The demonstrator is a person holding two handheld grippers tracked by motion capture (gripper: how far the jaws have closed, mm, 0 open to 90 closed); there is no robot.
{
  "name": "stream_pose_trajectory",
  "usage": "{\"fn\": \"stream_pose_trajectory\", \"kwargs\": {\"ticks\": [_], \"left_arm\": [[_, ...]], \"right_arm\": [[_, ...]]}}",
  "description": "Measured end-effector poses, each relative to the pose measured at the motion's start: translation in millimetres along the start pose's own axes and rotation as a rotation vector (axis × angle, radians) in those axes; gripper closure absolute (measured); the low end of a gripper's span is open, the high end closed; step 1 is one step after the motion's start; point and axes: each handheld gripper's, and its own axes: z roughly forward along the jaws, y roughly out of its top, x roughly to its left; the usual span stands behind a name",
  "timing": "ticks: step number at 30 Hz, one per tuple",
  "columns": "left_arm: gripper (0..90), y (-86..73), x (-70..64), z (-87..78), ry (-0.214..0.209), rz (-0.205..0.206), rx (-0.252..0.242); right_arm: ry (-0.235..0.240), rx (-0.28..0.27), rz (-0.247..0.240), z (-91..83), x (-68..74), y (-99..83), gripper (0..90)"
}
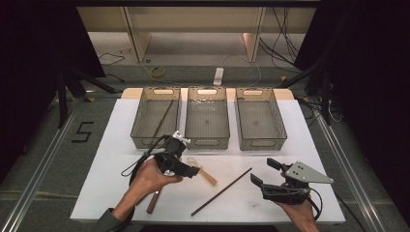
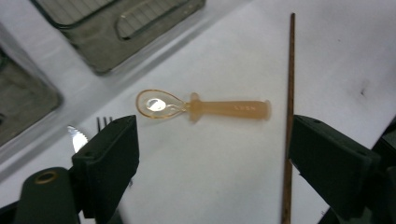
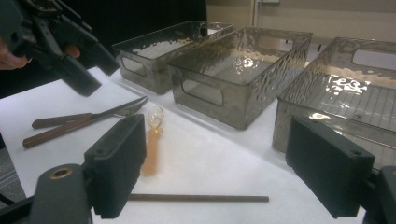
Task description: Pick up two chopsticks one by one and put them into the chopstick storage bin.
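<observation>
Your left gripper [image 2: 210, 154] hangs released over the spoon [image 2: 205, 107] at frame centre; drop straight, straddle its handle, avoid the stick [image 2: 289, 116] at right. Right gripper [image 3: 215, 163] gapes idle.

Three clear plastic bins [image 1: 207, 123] stand side by side along the far edge of the white table [image 1: 300, 145]. Before the middle one lies a translucent orange spoon [image 1: 203, 171]; right of it a thin dark wooden stick [image 1: 221, 192] runs slantwise toward the near edge. A wooden-handled knife [image 3: 79, 122] lies near the near-left corner.
</observation>
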Motion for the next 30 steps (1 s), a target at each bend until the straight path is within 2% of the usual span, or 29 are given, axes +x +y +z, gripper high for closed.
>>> {"fn": "stream_pose_trajectory", "kwargs": {"ticks": [7, 13, 20, 25, 30], "left_arm": [[18.2, -2.8, -17.6, 13.3, -0.020, 0.039, 0.053], [19.3, -6.3, -24.1, 26.3, -0.029, 0.062, 0.094], [28.5, -8.2, -37.5, 34.9, -0.077, 0.099, 0.133], [31.6, -12.0, -46.9, 45.0, -0.081, 0.140, 0.175], [37.3, -15.0, -53.4, 51.7, -0.086, 0.165, 0.201]], "right_arm": [[0.002, 0.004, -0.002, 0.3, 0.2, -0.3, 21.2], [0.002, 0.004, -0.003, -0.1, 0.2, -0.2, 21.3], [0.002, 0.003, -0.001, 0.2, -0.2, -0.1, 21.4], [0.001, 0.003, -0.001, 0.0, 0.1, -0.1, 21.4], [0.000, 0.005, -0.002, -0.2, -0.1, -0.1, 21.4]]}}
